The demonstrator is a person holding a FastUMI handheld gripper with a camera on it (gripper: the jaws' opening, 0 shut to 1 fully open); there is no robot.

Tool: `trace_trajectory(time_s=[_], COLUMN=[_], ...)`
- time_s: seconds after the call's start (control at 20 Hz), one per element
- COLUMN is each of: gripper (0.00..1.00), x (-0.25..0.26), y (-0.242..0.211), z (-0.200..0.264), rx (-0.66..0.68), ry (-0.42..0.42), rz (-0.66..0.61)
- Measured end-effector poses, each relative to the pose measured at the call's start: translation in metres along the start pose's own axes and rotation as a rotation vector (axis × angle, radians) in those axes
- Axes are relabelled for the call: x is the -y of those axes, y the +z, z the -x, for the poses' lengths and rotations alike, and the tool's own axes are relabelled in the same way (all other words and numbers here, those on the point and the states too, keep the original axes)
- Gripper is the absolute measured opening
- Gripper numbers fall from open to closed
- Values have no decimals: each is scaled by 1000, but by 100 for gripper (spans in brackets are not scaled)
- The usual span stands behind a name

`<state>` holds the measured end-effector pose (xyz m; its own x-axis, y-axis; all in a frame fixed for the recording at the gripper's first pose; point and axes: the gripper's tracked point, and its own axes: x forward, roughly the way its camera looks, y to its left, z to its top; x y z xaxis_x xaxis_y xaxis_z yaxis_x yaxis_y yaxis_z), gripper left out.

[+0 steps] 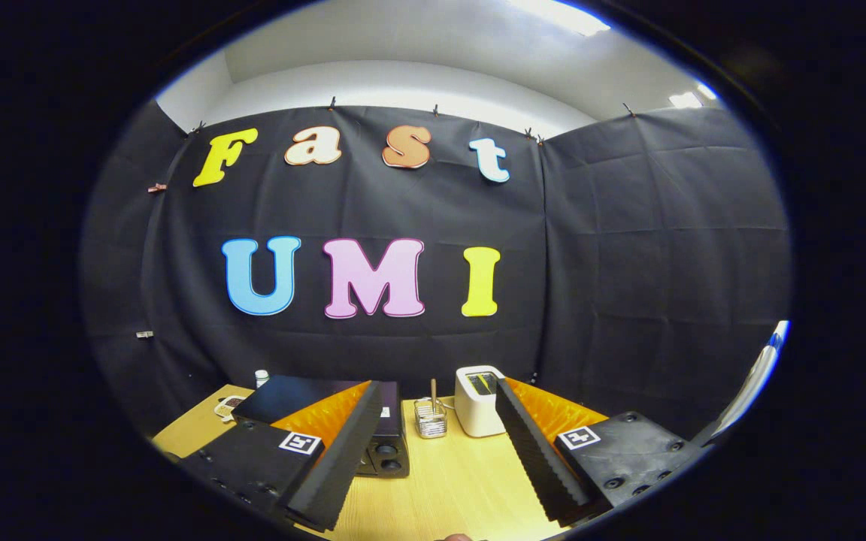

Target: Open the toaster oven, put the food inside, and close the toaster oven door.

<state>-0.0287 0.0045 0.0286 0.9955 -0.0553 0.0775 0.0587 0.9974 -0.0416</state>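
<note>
I see a light wooden table point(448, 481) carrying a dark toaster oven point(305, 398), a small clear holder point(430, 419) with a stick, a white toaster point(476, 402), and a small bottle point(261, 377).

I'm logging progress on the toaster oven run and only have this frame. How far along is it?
Nothing looks done yet. The black toaster oven sits on the wooden table beyond the fingers, partly hidden by one of them; its door cannot be judged from here. In hand: nothing, since the gripper is open and holds no food. A white toaster and a small glass jar stand ahead. Left: opening, loading, closing.
</note>
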Motion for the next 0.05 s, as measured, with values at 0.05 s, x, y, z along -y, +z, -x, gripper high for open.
trace_trajectory(time_s=[0.05], gripper=[98], x=[0], y=[1], z=[0], rx=[2], ry=[-2], rz=[1])
